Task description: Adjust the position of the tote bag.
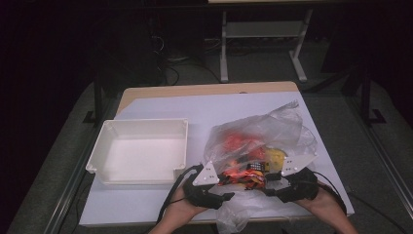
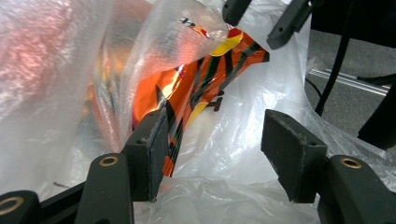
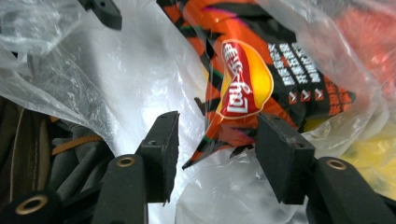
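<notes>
High view: both grippers sit at the near edge of the table [image 1: 160, 100], at the mouth of a clear plastic bag [image 1: 272, 126] of snack packs. Left gripper [image 1: 221, 187] and right gripper [image 1: 272, 184] face each other across the orange chip bag [image 1: 243, 173], which pokes out between them. An empty white tray [image 1: 141, 146] lies to the left.

Left gripper view: jaws apart, gripping nothing — the chip bag [image 2: 201, 88] brushes the left pad and runs away from it, long axis slanting up and to the right.

Right gripper view: jaws also apart, the chip bag's [image 3: 243, 79] lower corner hanging in the gap, no pad pressing on it. Right gripper looks better lined up, likely a small push forward before closing.
</notes>
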